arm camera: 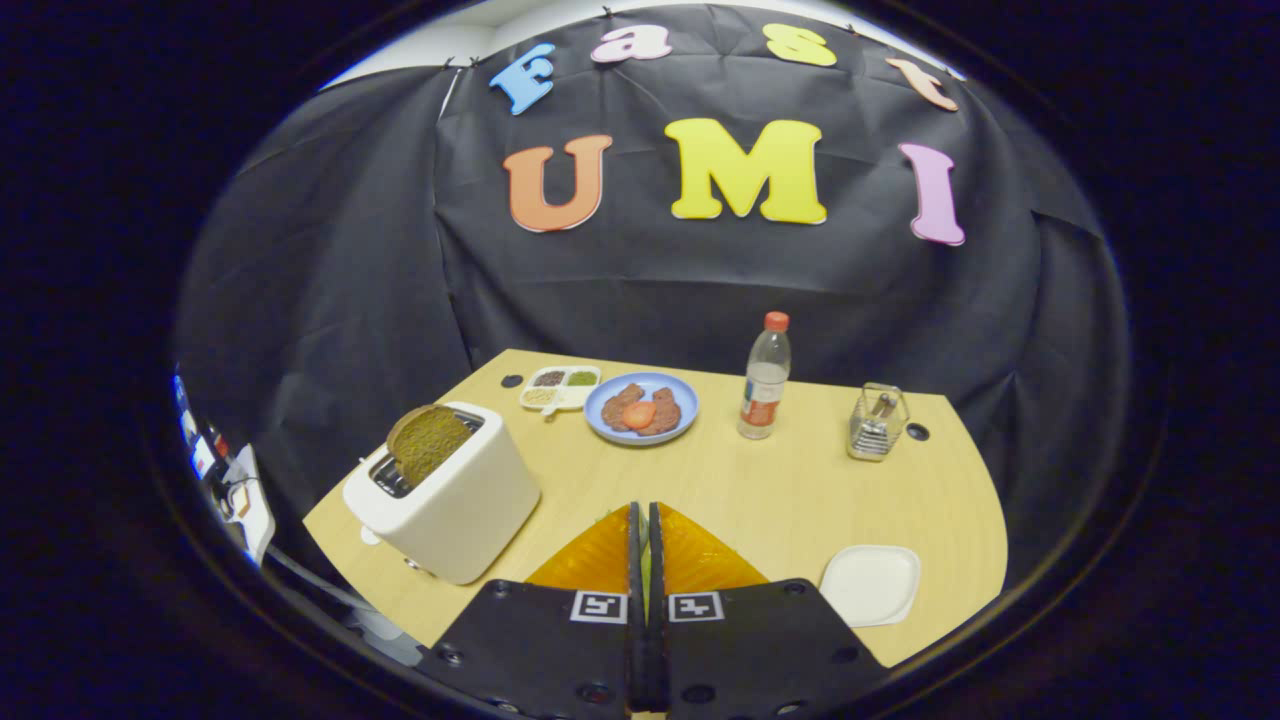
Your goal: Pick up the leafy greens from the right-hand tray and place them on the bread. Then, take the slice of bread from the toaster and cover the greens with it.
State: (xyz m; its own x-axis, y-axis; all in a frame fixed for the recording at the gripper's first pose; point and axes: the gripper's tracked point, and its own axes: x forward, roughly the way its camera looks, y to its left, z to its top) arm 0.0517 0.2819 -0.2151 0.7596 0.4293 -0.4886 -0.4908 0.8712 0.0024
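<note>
Here hand-held gripper [645, 540] fingers pressed together; glossy boxy toaster [455, 500] beside.

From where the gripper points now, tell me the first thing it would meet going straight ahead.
Probably the blue plate with the meat slices and a tomato slice: it lies beyond the fingers, slightly off their line. The gripper has its fingers nearly closed, a greenish sliver between them. Bare table comes first; depth is unclear.

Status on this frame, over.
Gripper shut on leafy greens, thin sliver between fingers. Blue plate straight ahead, beyond them; bread slice up in toaster. Nothing in the way.
</note>
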